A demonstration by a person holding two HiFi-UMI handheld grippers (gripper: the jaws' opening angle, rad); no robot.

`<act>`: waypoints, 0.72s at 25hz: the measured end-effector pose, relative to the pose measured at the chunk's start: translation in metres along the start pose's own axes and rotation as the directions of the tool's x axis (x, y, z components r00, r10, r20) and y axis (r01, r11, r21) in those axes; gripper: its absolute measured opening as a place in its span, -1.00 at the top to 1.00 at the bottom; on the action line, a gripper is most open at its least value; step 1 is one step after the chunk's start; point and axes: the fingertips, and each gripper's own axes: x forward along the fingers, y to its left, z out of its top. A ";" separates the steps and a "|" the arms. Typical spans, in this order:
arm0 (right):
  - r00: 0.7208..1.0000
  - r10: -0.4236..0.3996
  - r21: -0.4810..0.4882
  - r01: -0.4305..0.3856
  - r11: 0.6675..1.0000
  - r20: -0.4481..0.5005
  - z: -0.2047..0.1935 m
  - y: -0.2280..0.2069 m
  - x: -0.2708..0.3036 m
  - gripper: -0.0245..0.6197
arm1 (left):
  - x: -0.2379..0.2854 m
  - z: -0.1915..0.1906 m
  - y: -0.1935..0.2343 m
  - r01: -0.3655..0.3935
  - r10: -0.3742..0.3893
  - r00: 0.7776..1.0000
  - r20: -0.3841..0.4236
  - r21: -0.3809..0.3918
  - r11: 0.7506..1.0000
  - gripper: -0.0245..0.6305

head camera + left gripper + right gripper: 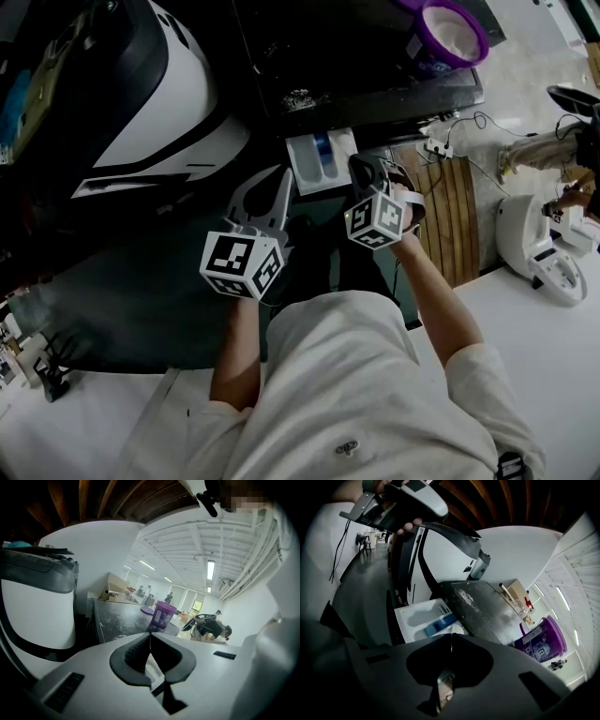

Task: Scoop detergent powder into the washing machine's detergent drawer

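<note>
The washing machine's detergent drawer (322, 159) stands pulled out, white with a blue insert (440, 624). Both grippers hang just in front of it. My left gripper (282, 180) is shut with nothing between its jaws, just left of the drawer. My right gripper (362, 167) is also shut and empty, at the drawer's right corner. A purple detergent tub (452, 37), lid off and white powder showing, sits on the dark machine top (356, 56) at the far right. The tub (162, 615) also appears in the left gripper view, and beyond the drawer (423, 616) as the tub (541, 641) in the right gripper view. No scoop shows.
White powder is spilled on the machine top (466, 597). A white and black appliance (159, 94) stands to the left. At the right are a wooden slatted mat (455, 216), cables (450, 131) and a small white device (544, 248) on the floor.
</note>
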 end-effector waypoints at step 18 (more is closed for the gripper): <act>0.995 -0.098 -0.127 0.094 0.987 -0.026 0.009 0.001 -0.010 0.89 | -0.009 0.004 0.001 0.030 -0.030 0.999 0.009 0.018 0.999 0.86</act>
